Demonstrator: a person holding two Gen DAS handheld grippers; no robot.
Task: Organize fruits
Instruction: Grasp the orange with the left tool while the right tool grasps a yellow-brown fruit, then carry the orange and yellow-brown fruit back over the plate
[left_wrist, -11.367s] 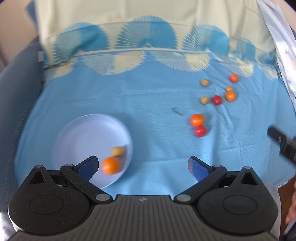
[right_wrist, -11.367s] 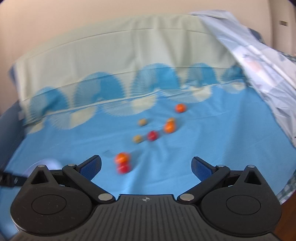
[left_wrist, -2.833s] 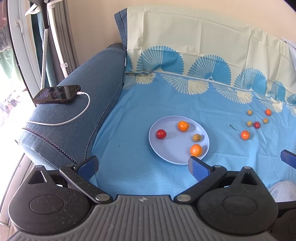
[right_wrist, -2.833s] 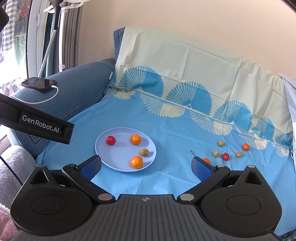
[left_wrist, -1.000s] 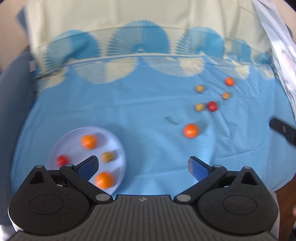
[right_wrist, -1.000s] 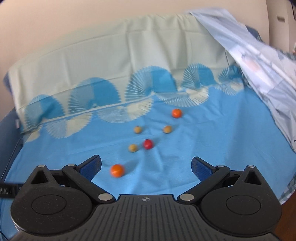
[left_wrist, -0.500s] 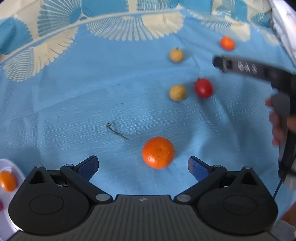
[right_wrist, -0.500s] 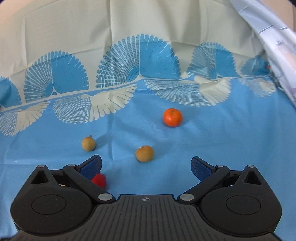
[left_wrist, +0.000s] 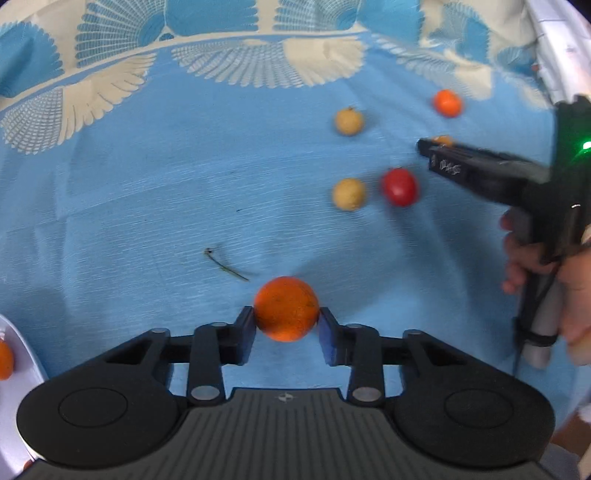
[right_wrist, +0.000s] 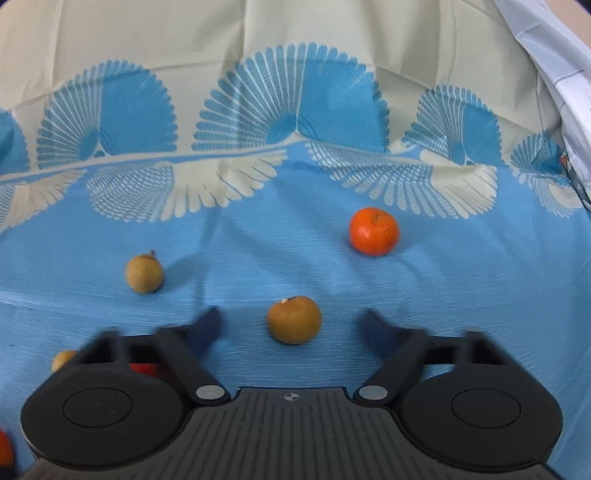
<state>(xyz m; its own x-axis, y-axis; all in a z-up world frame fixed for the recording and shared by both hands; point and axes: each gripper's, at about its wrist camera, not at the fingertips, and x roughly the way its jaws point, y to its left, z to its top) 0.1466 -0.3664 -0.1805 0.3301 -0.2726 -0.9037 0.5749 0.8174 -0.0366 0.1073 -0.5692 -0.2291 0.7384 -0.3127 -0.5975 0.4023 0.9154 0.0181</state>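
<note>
**Two pickups at once, both easy to lose**

The left claw (left_wrist: 287, 322) pinches a mandarin (left_wrist: 286, 308) on the blue sheet (left_wrist: 147, 184), with a pad touching each flank. Its jaws have just been closing. The pads meet the fruit only near their tips, so a quick lift could squirt it forward, and the soft sheet would let it roll.

The right claw (right_wrist: 291, 320) has also just been closing. Its blurred fingers stand spread on either side of a brown fruit (right_wrist: 294, 319) without pressing it. An off-centre closure could nudge this fruit toward 12 o'clock, and the red fruit (left_wrist: 399, 186) under the claw at 7 o'clock could get bumped.

The plate (left_wrist: 22, 354) sits at 8 o'clock in the left view, so both loads may cross paths.
</note>
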